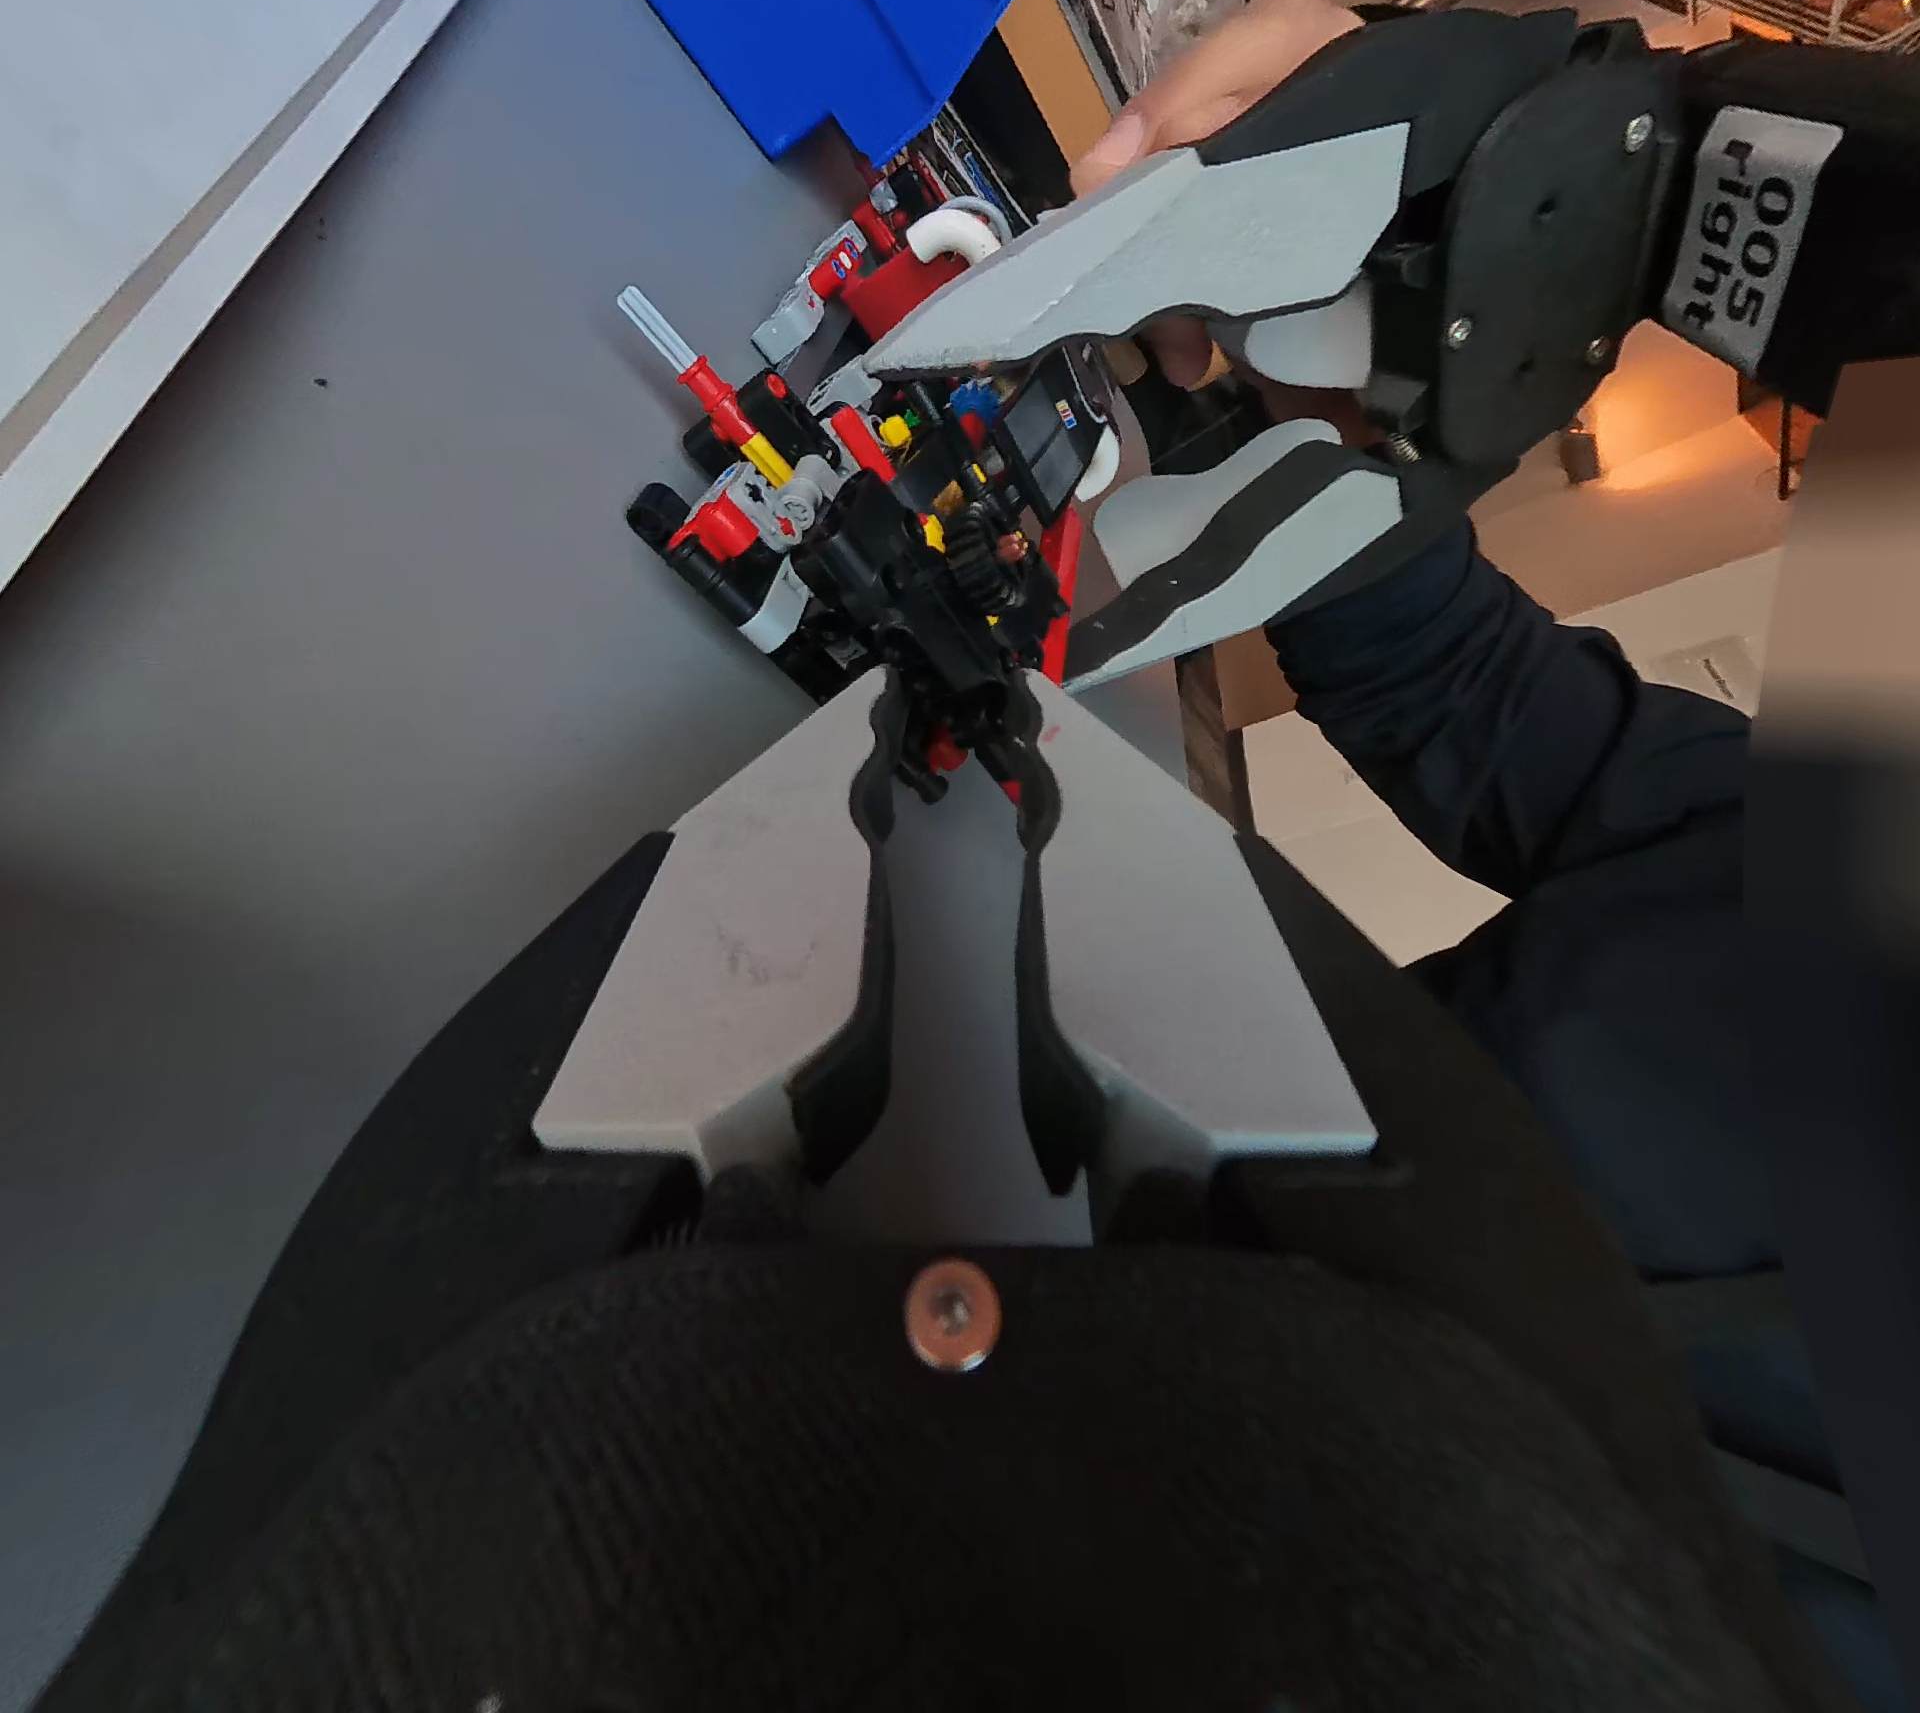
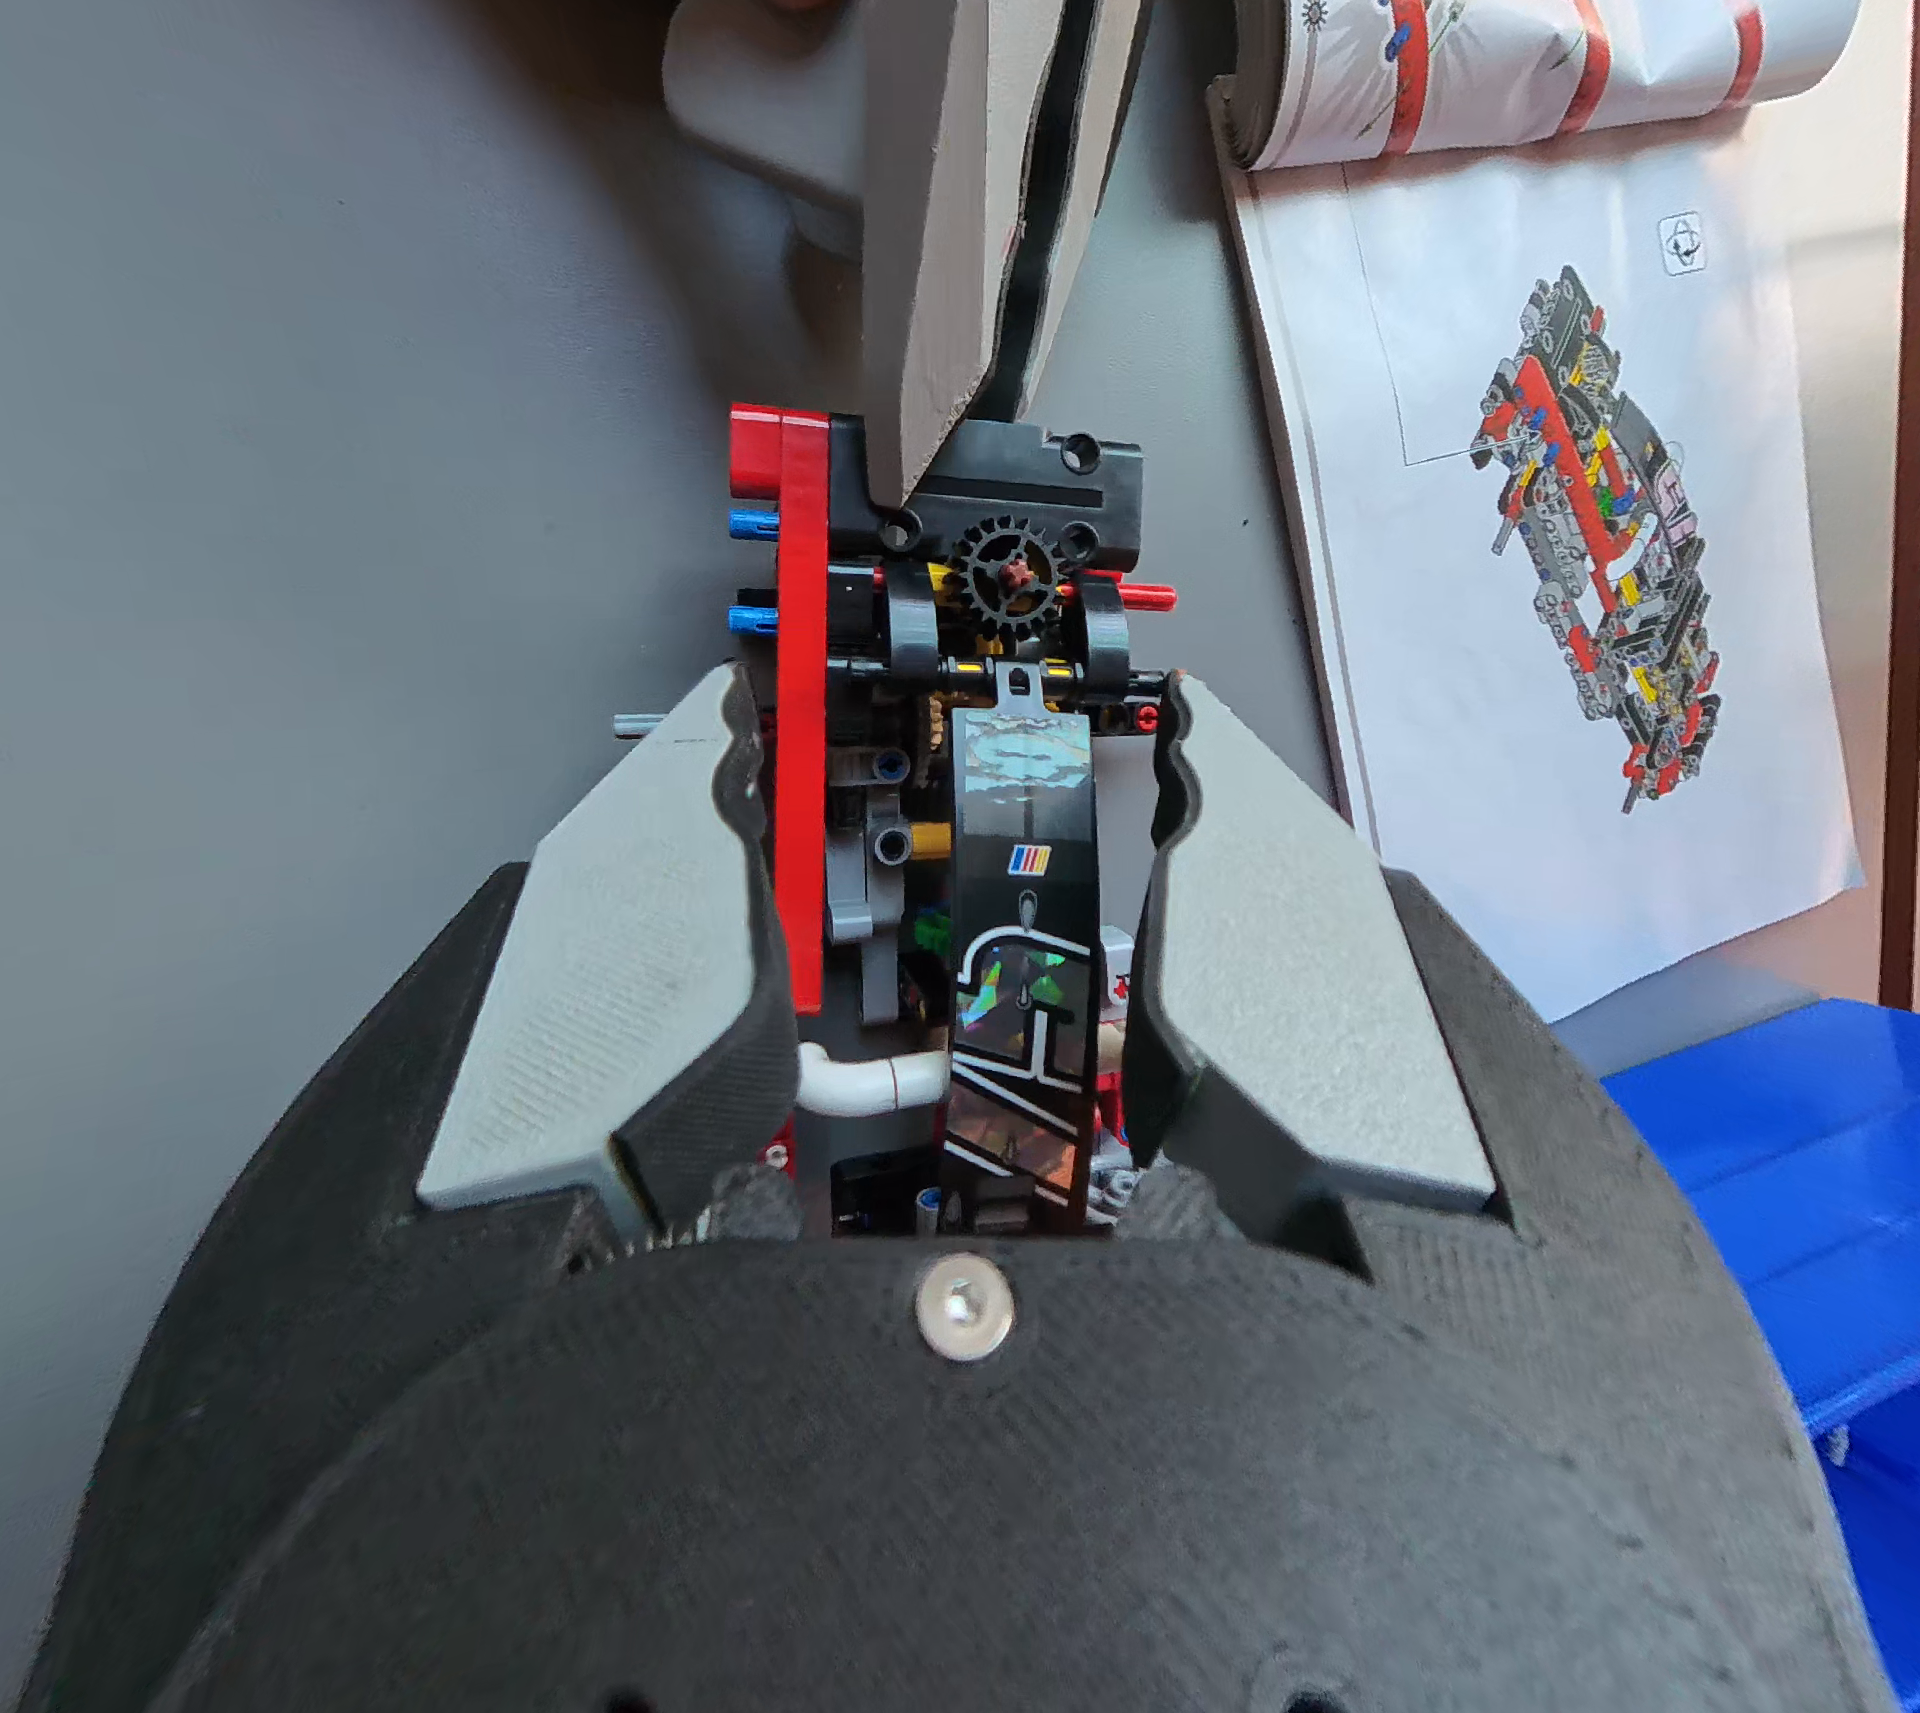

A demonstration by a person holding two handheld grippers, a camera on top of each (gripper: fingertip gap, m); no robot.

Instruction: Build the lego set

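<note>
Left gripper pinching the black end block of a red-and-black brick-built vehicle chassis, apparently to steady it on the grey tabletop; right gripper spread wide, straddling the chassis sides, pad contact unclear. Open instruction booklet flat alongside, likely for reference, blue bin at the right; shelving behind

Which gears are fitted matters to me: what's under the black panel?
At the panel's left edge a tan gear and grey beam show; everything directly beneath is covered.
</note>
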